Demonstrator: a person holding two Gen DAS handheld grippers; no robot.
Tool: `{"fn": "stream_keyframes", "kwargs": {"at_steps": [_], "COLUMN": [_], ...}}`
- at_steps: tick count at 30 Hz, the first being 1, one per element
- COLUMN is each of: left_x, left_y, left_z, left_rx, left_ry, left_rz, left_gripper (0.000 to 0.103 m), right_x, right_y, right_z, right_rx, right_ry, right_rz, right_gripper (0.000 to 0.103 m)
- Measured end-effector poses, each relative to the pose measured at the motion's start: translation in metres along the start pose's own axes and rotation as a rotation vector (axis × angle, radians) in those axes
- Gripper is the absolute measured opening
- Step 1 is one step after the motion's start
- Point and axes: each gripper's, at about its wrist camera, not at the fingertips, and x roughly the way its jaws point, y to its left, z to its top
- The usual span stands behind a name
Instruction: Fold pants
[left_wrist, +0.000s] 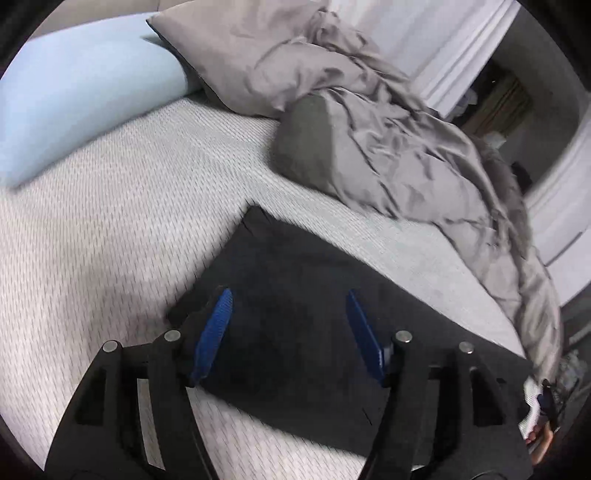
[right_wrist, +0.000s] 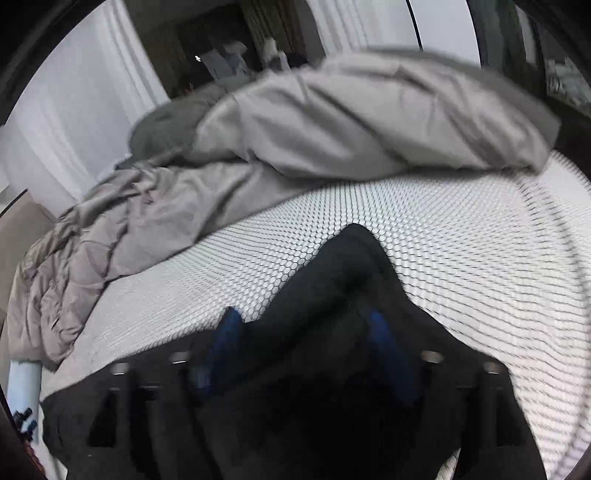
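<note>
The dark pants (left_wrist: 295, 266) lie as a flat folded rectangle on the white textured mattress (left_wrist: 110, 240). My left gripper (left_wrist: 289, 293) hovers over their near part, blue pads (left_wrist: 214, 332) spread wide with nothing pinched between them. In the right wrist view the pants (right_wrist: 347, 266) show as a dark bunched hump running away from me. My right gripper (right_wrist: 303, 314) stands open around their near end. Its blue pads (right_wrist: 388, 347) sit on either side of the fabric, apart from it as far as the blur lets me see.
A rumpled grey duvet (left_wrist: 388, 147) is heaped along the far side of the bed, also the grey duvet (right_wrist: 332, 122). A grey pillow (left_wrist: 229, 55) and a light blue bolster (left_wrist: 74, 96) lie at the head. The bed edge (left_wrist: 517, 350) drops off at right.
</note>
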Motion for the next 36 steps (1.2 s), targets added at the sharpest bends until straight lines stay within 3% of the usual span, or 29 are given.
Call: {"fn": "stream_keyframes", "kwargs": {"at_steps": [6,11,14,17,21,23,29,33,36], "left_x": [-0.009,0.014,0.029,0.047,0.075,0.071,0.035,0.038,0.035], "left_y": [-0.061,-0.097,-0.112,-0.114,-0.113,-0.112,-0.104,-0.081,-0.08], "left_z": [-0.086,-0.138,-0.155,-0.16,-0.153,-0.152,-0.163,-0.168,-0.168], "left_rx": [0.053,0.05,0.085,0.039,-0.045,-0.033,0.116,0.079,0.081], "left_ry": [0.092,0.22,0.225,0.219,0.224,0.181,0.136,0.194,0.188], "left_rz": [-0.175,-0.232,-0.234,-0.245,-0.268,-0.263,-0.22,-0.181,-0.178], "left_gripper": [0.061,0.061,0.061,0.056,0.012,0.006,0.002,0.004,0.007], "right_x": [-0.051,-0.052,-0.044,-0.037,-0.031,-0.028,-0.025,-0.029,-0.028], "right_y": [0.007,0.002,-0.004,-0.003,0.004,0.007,0.004,-0.008,-0.023], "right_z": [-0.049,-0.091,-0.107,-0.118,-0.119,-0.119,-0.12,-0.119,-0.121], "right_rx": [0.051,0.119,0.171,0.136,0.09,0.087,0.089,0.118,0.168], "right_ry": [0.03,0.124,0.157,0.156,0.137,0.136,0.144,0.148,0.167], "right_rz": [0.151,0.257,0.295,0.299,0.238,0.249,0.225,0.209,0.211], "right_gripper": [0.09,0.09,0.09,0.09,0.09,0.09,0.09,0.09,0.09]}}
